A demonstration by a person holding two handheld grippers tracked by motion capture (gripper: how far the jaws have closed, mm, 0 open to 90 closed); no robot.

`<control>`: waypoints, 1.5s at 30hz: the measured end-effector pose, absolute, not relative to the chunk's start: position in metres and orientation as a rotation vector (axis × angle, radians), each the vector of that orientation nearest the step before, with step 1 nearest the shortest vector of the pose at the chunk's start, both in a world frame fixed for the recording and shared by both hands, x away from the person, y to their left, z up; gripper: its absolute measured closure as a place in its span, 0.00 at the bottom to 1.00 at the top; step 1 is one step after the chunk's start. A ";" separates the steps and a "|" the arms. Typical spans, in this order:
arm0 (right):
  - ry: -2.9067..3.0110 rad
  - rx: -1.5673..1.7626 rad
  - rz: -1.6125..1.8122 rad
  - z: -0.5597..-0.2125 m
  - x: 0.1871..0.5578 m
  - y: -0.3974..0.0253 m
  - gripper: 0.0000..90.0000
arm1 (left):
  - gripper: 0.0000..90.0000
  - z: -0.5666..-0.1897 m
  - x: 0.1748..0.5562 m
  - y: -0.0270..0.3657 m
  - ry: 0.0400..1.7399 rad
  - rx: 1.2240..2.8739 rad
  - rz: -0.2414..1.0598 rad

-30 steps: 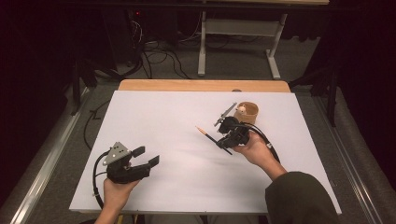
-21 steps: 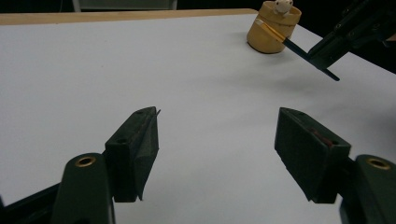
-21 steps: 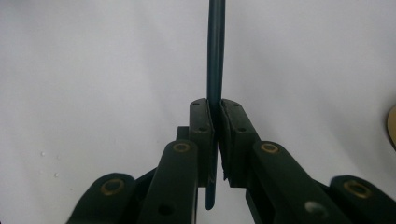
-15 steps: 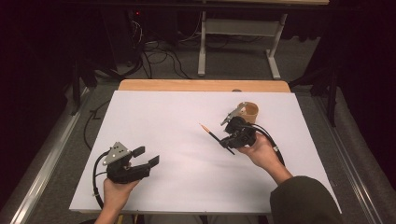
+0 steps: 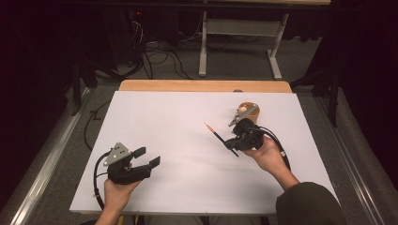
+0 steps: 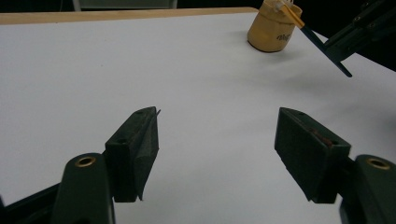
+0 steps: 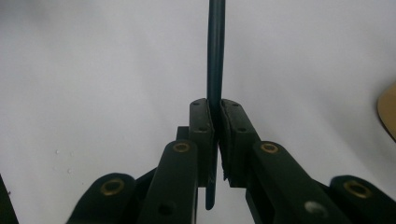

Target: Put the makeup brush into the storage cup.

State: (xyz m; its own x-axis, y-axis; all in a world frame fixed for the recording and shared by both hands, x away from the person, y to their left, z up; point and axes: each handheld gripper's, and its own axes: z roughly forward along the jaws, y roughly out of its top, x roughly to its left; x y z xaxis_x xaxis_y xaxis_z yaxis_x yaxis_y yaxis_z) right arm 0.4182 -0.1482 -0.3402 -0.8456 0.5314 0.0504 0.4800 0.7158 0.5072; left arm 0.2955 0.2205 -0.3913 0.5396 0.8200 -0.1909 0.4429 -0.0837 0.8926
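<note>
A white sheet [image 5: 187, 140] is spread over a wooden table [image 5: 202, 86], whose bare far edge is seen beyond the sheet. The left gripper [image 5: 148, 156] is held in the person's left hand [image 5: 117, 192] over the near left part of the sheet; its jaws are spread wide, and nothing is seen between them in the left gripper view [image 6: 217, 140], where bare sheet shows through the gap. The right gripper [image 5: 233, 143] is held in the right hand [image 5: 267, 154] at the right of the sheet, and its jaws are closed on a thin paintbrush [image 5: 219, 138]. The dark handle is clamped between the pads in the right gripper view [image 7: 215, 70], with a short length of it left below them. In the high view the brush is pointed away toward the far left, its orange ferrule end raised clear of the sheet. A small tan cup [image 5: 248, 110] is stood just beyond the right gripper, near the far right of the sheet; it is seen again in the left gripper view [image 6: 271, 32], with something pale inside that cannot be made out.
</note>
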 end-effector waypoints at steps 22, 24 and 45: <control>2.721 0.878 0.951 -0.335 0.408 -0.179 0.96 | 0.34 -0.392 0.295 0.220 1.069 1.716 0.444; 2.704 0.908 0.970 -0.334 0.407 -0.182 0.96 | 0.34 -0.392 0.295 0.220 1.069 1.715 0.443; 2.600 0.977 1.077 -0.326 0.405 -0.205 0.96 | 0.34 -0.392 0.296 0.219 1.072 1.717 0.443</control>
State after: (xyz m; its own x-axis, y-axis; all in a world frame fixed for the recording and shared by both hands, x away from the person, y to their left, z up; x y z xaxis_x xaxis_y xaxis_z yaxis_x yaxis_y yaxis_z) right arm 0.4050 -0.2049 -0.3261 -0.7734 0.6269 0.0944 0.5099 0.5266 0.6802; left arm 0.2955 0.2194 -0.3922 0.5362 0.8222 -0.1910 0.4470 -0.0846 0.8905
